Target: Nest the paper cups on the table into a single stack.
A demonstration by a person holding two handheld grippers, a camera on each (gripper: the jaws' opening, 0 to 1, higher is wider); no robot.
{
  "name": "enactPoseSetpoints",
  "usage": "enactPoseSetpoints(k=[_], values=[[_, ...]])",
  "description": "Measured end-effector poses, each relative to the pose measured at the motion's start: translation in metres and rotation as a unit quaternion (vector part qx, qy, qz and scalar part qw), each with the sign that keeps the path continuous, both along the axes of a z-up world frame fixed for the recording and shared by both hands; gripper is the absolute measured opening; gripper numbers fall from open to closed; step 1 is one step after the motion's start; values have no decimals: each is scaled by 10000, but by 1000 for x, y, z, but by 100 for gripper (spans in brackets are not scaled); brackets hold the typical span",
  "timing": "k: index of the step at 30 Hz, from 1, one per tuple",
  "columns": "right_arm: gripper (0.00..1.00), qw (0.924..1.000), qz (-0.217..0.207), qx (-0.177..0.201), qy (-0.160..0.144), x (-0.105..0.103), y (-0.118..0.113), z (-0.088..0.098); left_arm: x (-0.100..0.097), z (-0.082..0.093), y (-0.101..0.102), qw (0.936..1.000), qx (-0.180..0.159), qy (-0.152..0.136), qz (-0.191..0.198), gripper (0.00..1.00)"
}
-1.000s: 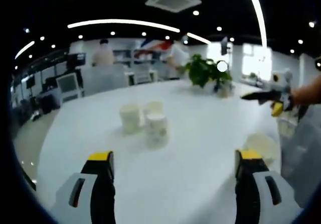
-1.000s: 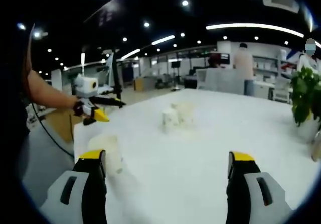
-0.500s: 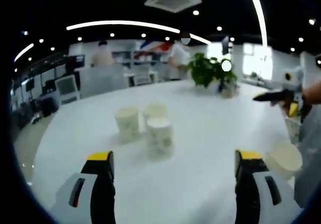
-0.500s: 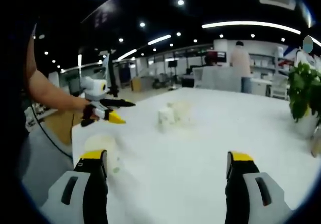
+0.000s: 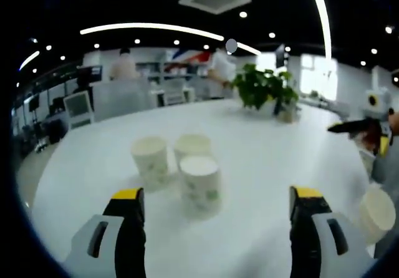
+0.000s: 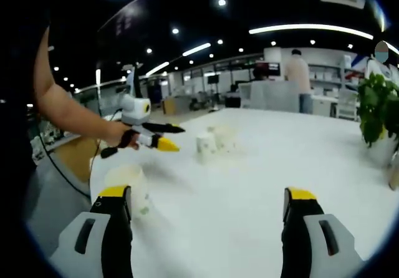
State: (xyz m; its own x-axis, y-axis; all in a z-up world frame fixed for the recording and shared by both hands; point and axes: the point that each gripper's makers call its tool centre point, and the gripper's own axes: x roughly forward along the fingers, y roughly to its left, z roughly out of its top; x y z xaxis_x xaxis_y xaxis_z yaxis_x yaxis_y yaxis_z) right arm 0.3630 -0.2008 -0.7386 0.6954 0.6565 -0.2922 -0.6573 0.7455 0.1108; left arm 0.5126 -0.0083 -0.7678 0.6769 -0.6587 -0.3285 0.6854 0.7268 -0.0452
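Three white paper cups stand upright in a tight cluster on the white table (image 5: 262, 141): one at the left (image 5: 149, 159), one behind (image 5: 192, 146), and the nearest (image 5: 201, 183). My left gripper (image 5: 216, 194) is open, its yellow-tipped jaws low and wide just short of that nearest cup. A fourth cup (image 5: 377, 212) stands alone at the right edge. In the right gripper view this lone cup (image 6: 126, 187) sits beside the left jaw of my open right gripper (image 6: 207, 193). The cluster (image 6: 212, 142) lies farther off, with the hand-held left gripper (image 6: 156, 136) just left of it.
A potted plant (image 5: 260, 90) stands at the table's far side, also seen as the plant (image 6: 377, 113) at the right. The right gripper (image 5: 365, 127) hovers at the right edge. People and desks fill the office background. The table's near edge (image 6: 93, 166) drops off at the left.
My left gripper has come nearer to the three-cup cluster, which looks larger now. In the right gripper view the left gripper has moved right, toward the cluster. The cups have stayed put.
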Motion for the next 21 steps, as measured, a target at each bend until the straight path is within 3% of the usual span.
enactPoseSetpoints(k=[5, 11, 21], values=[[100, 10000, -38, 27, 41, -1, -2, -3, 16, -6, -9, 9999, 96, -38, -29, 91], [100, 9999, -71, 47, 76, -3, -5, -5, 36, -9, -9, 9997, -40, 28, 233, 88], [100, 9998, -137, 34, 118, -5, -10, -8, 47, -15, -21, 9998, 63, -30, 195, 74]])
